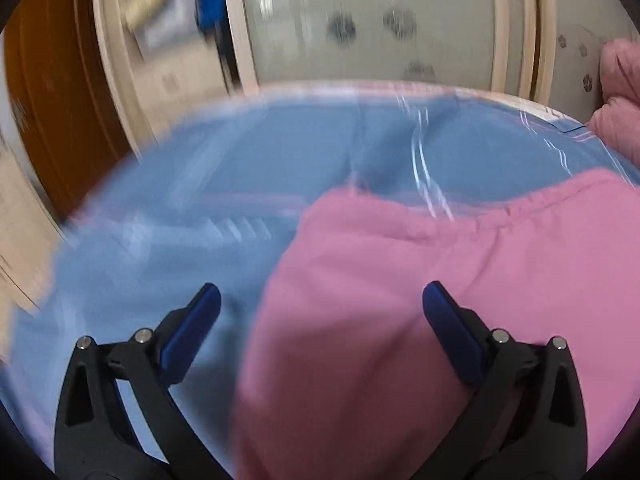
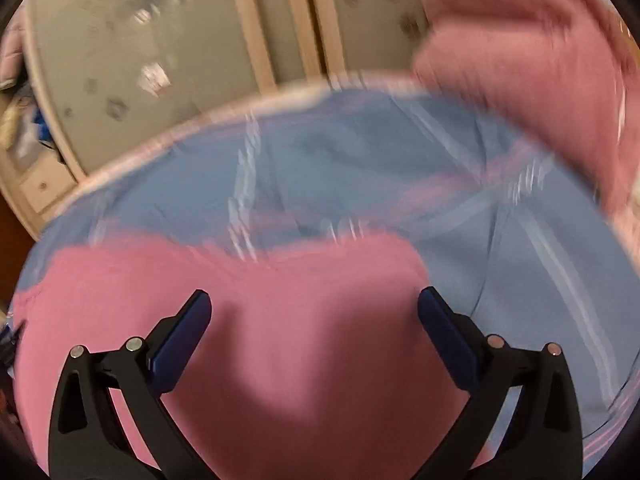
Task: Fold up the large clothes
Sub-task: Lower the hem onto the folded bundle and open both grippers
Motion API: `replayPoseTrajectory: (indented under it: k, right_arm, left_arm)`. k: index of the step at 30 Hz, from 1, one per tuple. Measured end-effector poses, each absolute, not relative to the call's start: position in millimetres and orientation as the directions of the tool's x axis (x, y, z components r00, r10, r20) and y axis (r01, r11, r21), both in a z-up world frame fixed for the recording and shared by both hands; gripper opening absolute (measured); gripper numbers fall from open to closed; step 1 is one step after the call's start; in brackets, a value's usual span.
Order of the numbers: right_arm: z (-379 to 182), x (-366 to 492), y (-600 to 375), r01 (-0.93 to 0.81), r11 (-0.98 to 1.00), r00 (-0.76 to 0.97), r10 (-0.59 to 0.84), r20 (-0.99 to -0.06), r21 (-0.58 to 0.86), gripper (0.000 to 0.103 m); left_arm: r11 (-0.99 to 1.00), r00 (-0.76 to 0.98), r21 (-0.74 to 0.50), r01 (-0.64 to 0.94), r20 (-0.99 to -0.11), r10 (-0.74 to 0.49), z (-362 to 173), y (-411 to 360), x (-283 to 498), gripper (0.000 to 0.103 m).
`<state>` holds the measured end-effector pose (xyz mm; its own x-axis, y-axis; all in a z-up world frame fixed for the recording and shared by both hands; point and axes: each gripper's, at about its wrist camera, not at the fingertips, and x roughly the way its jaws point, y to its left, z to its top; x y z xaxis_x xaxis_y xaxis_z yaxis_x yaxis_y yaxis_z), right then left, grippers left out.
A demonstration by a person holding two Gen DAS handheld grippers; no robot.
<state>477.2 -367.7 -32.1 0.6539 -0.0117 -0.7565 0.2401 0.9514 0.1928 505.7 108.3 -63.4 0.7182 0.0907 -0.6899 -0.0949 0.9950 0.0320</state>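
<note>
both wide open, empty: left hand-held gripper [image 1: 320, 300] and right hand-held gripper [image 2: 314, 304] angled down over pink garment [image 2: 280, 320] on blue bed sheet [image 1: 160, 248].

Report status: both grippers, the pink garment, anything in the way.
Left gripper open, empty, over pink garment edge. Right gripper open, empty, above same garment. Garment lies on blue bedsheet. Second pink heap far right, apart.

A bed with a blue sheet [image 1: 180, 168] filled the room's middle. Beyond its far edge stood a cream wardrobe [image 1: 380, 20] with frosted, flower-printed doors; brown wood [image 1: 52, 92] showed past the bed's left corner.
</note>
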Motion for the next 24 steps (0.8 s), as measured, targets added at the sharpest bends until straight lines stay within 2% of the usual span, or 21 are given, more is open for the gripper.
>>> replayPoseTrajectory:
  k: [1, 4, 5, 10, 15, 16, 18, 19, 22, 24]
  right_arm:
    - [-36.2, 476.8, -367.5, 0.25, 0.949, 0.659, -0.023, -0.751, 0.191, 0.102]
    - [-39.1, 476.1, -359.7, 0.259, 0.954, 0.687, -0.073, -0.723, 0.15, 0.102]
    - [-43.1, 476.6, -359.5, 0.264, 0.953, 0.69, -0.078, -0.72, 0.15, 0.102]
    - [-47.9, 478.0, -365.9, 0.273, 0.942, 0.71, -0.062, -0.701, 0.193, 0.102]
    - [-38.3, 466.4, -378.4, 0.258, 0.932, 0.723, -0.011, -0.691, 0.255, 0.102]
    - [-32.1, 459.5, -384.0, 0.255, 0.925, 0.726, 0.009, -0.687, 0.282, 0.102]
    - [-11.3, 435.3, -392.9, 0.324, 0.911, 0.728, -0.07, -0.682, 0.253, 0.102]
    - [7.3, 408.1, -392.9, 0.325, 0.914, 0.76, -0.1, -0.642, 0.242, 0.102]
    - [46.6, 324.6, -371.9, 0.246, 0.956, 0.837, -0.125, -0.533, 0.161, 0.102]
    - [62.5, 260.1, -349.9, 0.2, 0.971, 0.857, -0.108, -0.503, 0.132, 0.102]
  left_arm:
    - [0.994, 0.729, -0.001, -0.105, -0.68, 0.076, -66.1, 112.1, 505.0, 0.101]
    - [0.992, 0.747, 0.035, -0.121, -0.654, 0.115, -68.8, 106.7, 503.5, 0.101]
    - [0.993, 0.75, 0.014, -0.12, -0.653, 0.1, -70.0, 109.4, 503.5, 0.101]
    - [0.987, 0.775, -0.081, -0.138, -0.63, 0.057, -70.4, 124.6, 494.1, 0.101]
    - [0.978, 0.797, -0.075, -0.195, -0.593, 0.113, -57.0, 130.4, 480.0, 0.101]
    - [0.972, 0.8, -0.053, -0.231, -0.579, 0.159, -44.3, 132.9, 468.0, 0.101]
    - [0.967, 0.829, -0.075, -0.242, -0.534, 0.166, -18.6, 136.7, 433.7, 0.101]
    - [0.971, 0.859, -0.106, -0.212, -0.494, 0.134, -1.4, 137.6, 402.2, 0.101]
    - [0.98, 0.904, -0.086, -0.18, -0.408, 0.13, 32.2, 128.1, 308.2, 0.101]
    - [0.983, 0.909, -0.086, -0.162, -0.401, 0.114, 40.9, 122.0, 252.0, 0.101]
